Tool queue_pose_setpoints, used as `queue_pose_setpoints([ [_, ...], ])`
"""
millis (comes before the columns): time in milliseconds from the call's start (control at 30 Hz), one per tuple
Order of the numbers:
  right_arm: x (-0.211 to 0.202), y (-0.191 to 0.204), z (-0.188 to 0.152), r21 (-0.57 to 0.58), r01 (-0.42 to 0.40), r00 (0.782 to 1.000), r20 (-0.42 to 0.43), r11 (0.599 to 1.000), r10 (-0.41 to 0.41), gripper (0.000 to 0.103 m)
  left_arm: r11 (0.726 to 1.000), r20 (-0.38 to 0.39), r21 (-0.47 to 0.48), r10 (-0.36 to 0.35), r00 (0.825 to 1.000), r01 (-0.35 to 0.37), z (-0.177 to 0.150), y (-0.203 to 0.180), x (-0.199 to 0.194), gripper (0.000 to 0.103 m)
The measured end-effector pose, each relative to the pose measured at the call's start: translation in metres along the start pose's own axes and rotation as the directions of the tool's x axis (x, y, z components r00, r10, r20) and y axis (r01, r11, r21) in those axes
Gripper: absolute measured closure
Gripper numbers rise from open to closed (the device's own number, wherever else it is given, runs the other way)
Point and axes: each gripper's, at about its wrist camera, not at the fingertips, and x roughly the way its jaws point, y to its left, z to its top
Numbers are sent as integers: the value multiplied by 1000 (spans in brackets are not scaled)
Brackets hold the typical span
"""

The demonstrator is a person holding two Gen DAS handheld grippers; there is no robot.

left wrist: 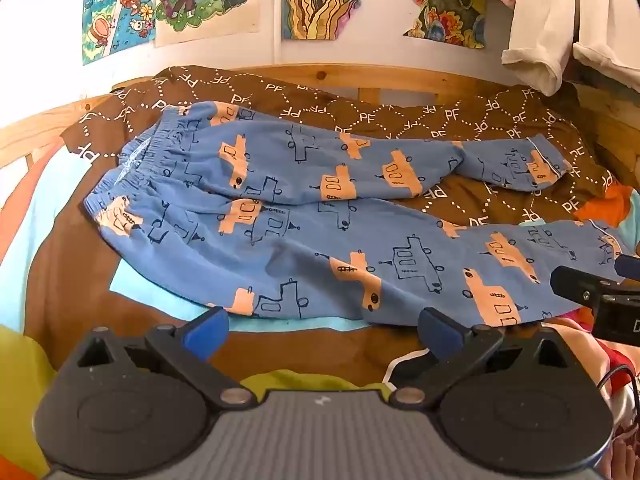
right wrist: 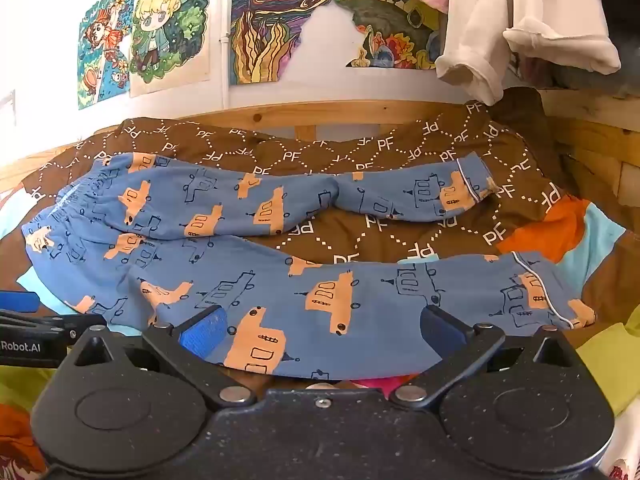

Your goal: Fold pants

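Note:
Blue pants (left wrist: pixel 304 224) printed with orange and outlined cars lie flat on a brown blanket (left wrist: pixel 400 120), waistband at the left, both legs spread toward the right with a gap between them. My left gripper (left wrist: pixel 322 332) stands open just short of the near leg's lower edge, nothing between its blue pads. In the right wrist view the same pants (right wrist: pixel 280 280) fill the middle. My right gripper (right wrist: pixel 320 334) is open above the near leg, further right toward the cuff (right wrist: pixel 552 300). The right gripper's tip (left wrist: pixel 588 288) also shows at the left view's right edge.
The brown blanket (right wrist: pixel 320 148) covers a bed with a wooden rail (right wrist: pixel 360 114) along the far side. Drawings (right wrist: pixel 264 20) hang on the wall behind. White and pink garments (right wrist: pixel 520 32) hang at the upper right. Yellow-green and red fabrics (left wrist: pixel 304 380) lie near me.

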Motion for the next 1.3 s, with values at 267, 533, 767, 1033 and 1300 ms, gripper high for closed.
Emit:
queue_pose_setpoints([
  [267,-1,0,0,6,4,1000,-3,1000,-4,1,1000,0,11,1,1000,-1,0,3,3,0],
  [533,1,0,0,9,4,1000,-2,1000,-4,1,1000,-3,4,3,1000,-3,-1,0,5,0],
  [767,1,1,1,8,4,1000,-5,1000,-4,1,1000,-3,2,2,1000,-2,-1,1,5,0],
  [1033,2,0,0,14,12,1000,-14,1000,-12,1,1000,-3,6,0,1000,0,-3,0,4,0],
  [1300,2,1,0,14,12,1000,-14,1000,-11,1,1000,-9,-4,1,1000,-1,-2,0,4,0],
])
